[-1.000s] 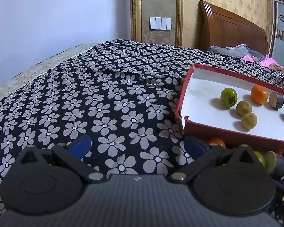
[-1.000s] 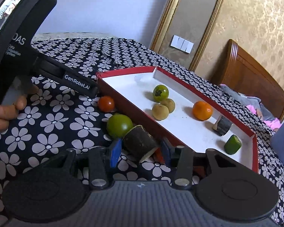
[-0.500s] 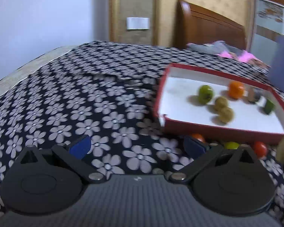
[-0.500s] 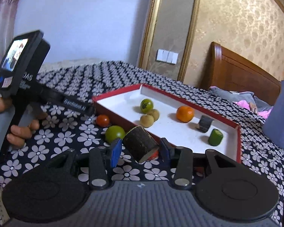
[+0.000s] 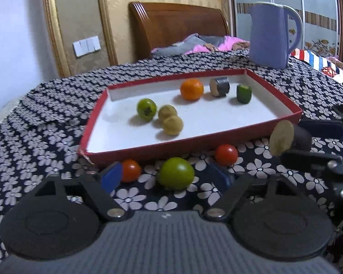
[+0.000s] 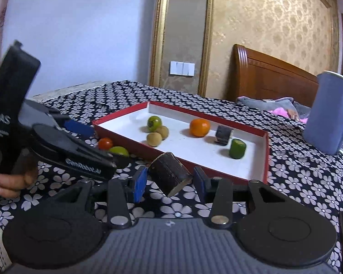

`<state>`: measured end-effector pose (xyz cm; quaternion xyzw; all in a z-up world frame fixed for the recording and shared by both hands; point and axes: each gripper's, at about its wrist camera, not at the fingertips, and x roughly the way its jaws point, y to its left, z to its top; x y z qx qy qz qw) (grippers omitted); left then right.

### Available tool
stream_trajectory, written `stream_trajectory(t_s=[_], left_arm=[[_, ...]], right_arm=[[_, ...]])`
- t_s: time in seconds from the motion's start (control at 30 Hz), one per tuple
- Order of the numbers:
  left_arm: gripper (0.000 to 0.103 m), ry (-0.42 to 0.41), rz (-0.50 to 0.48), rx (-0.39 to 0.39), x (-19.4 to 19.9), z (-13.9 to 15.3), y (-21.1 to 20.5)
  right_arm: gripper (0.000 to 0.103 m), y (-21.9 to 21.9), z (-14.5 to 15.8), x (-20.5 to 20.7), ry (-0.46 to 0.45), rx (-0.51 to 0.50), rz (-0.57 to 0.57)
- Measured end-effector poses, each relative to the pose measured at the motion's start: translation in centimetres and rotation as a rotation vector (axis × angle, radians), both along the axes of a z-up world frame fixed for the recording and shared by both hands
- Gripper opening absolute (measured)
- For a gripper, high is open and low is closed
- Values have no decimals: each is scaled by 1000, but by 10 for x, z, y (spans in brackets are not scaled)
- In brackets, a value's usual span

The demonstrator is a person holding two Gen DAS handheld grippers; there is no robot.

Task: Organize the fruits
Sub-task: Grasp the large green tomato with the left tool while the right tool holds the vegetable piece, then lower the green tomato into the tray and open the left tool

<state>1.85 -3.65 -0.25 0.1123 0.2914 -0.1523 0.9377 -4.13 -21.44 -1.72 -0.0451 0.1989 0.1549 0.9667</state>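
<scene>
The right claw [image 6: 169,181] pinches a dark log-like piece [image 6: 169,175], held just short of the red tray [image 6: 265,155]. The left claw [image 5: 169,178] is closing around the green fruit [image 5: 176,173] on the cloth [image 5: 45,141]; contact seems not yet made.

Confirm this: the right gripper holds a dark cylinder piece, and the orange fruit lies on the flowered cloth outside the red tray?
Not quite. The orange fruit lies inside the red tray, as the right wrist view shows. The right gripper does hold the dark cylinder piece.
</scene>
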Motion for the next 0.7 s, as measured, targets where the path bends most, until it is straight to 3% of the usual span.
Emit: stream_trajectory(t_s=[0.03,0.1,0.13,0.4,0.7], left_arm=[[68,14,-3,-3,2,-2,-1],[39,37,-16,-11,7,-7,-2],[32,55,-23,-13,10,-8,-2],[31,41,-15,-54,2,-4,13],[32,-38,37,-49,20,37,18]], right_arm=[[43,-2,0,1,1,2,-4],[43,-4,-1,1,3,6,-10],[43,-4,-2,1,5,8,-10],[43,-2,-1,4,2,14,-7],[43,0,4,1,-16,24,8]])
